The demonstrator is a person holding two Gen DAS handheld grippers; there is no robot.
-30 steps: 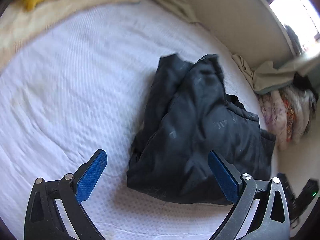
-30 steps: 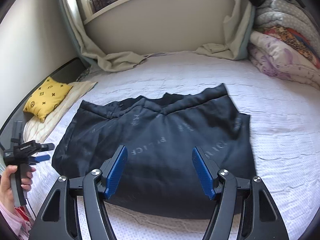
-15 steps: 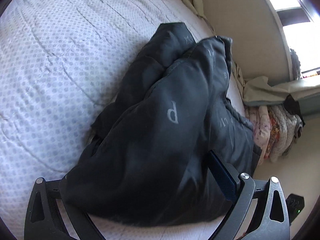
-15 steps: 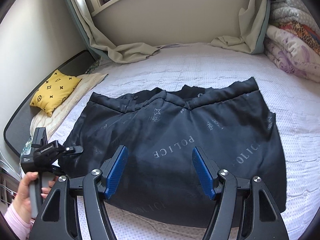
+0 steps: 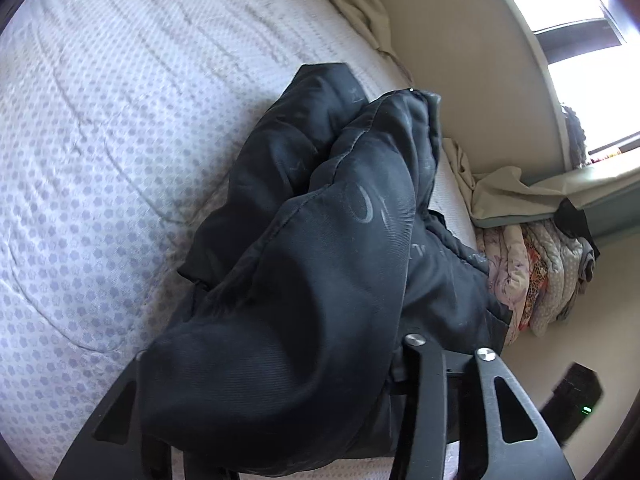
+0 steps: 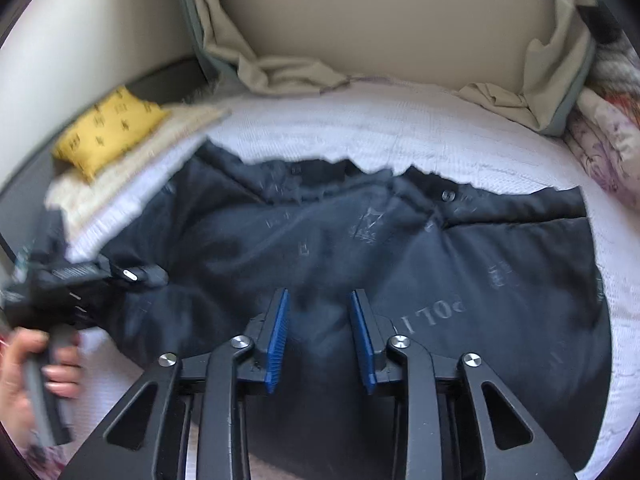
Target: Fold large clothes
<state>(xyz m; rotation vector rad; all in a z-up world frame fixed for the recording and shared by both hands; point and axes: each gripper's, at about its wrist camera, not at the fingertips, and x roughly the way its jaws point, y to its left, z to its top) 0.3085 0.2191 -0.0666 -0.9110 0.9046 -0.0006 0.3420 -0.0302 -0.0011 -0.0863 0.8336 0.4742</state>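
Lower left of the right view: left gripper (image 6: 132, 276) at the side edge of the black jacket (image 6: 360, 264), fabric heaped over its fingers; clamped or not, cannot tell. Centre: jacket flat on the white bed (image 6: 440, 120); padded, soft, bulky, probably slippery. Bottom centre: right gripper (image 6: 320, 336), narrowly apart, grasping nothing. Best gripped at hem corners.

Quilted bed (image 6: 460, 128) — dark jacket (image 6: 400, 264), yellow cushion (image 6: 108, 132)
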